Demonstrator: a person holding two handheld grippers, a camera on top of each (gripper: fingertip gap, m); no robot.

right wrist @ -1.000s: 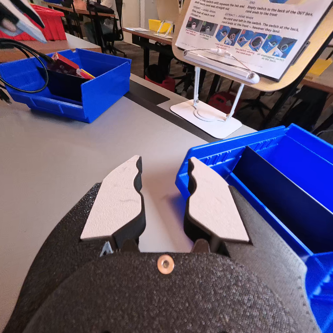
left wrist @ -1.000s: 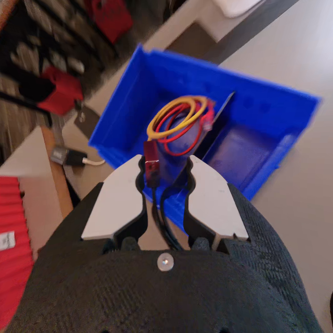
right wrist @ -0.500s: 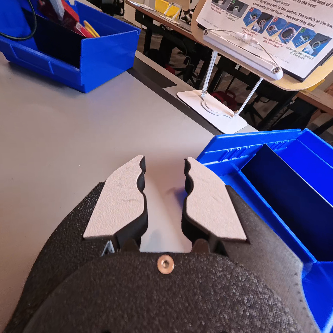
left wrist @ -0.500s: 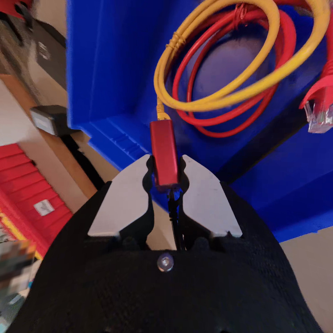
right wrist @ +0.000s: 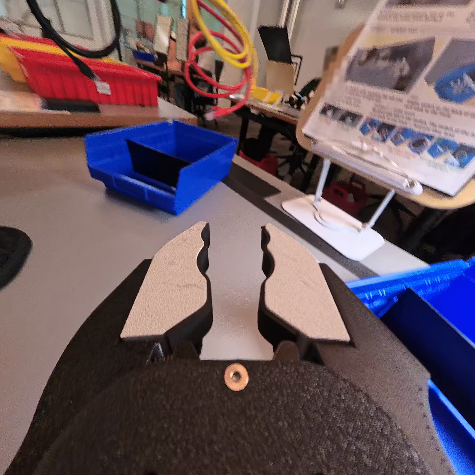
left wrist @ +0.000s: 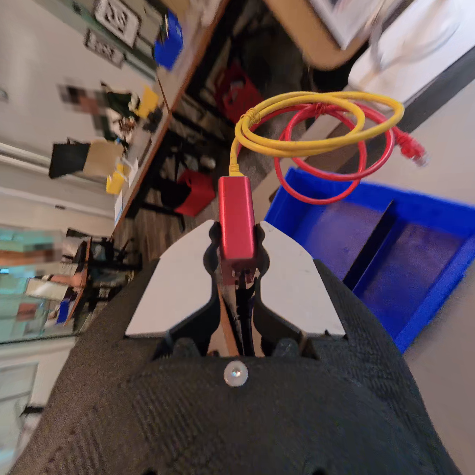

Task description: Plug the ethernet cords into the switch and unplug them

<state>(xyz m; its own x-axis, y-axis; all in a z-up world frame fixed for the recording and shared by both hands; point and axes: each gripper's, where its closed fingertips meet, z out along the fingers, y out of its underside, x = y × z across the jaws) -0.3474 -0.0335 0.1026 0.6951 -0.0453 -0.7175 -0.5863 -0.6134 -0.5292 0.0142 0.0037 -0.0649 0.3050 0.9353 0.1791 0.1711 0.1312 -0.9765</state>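
Lifted clear of the bin (left wrist: pixel 380 231) since half a second ago, my left gripper (left wrist: pixel 237 231) now carries the switch (left wrist: pixel 236 218) in the air above the tabletop (right wrist: pixel 77 231), fingers (left wrist: pixel 180 277) pinching its red body. Yellow cord (left wrist: pixel 295 149) is plugged into its far end; red cord (left wrist: pixel 334 177) dangles looped beside it, one plug (left wrist: pixel 411 151) free. A black cord (right wrist: pixel 77 56) hangs too. My right gripper (right wrist: pixel 235 231) hovers low over the tabletop, fingers (right wrist: pixel 169 282) spread and holding nothing, a second bin (right wrist: pixel 424 308) just beside it.
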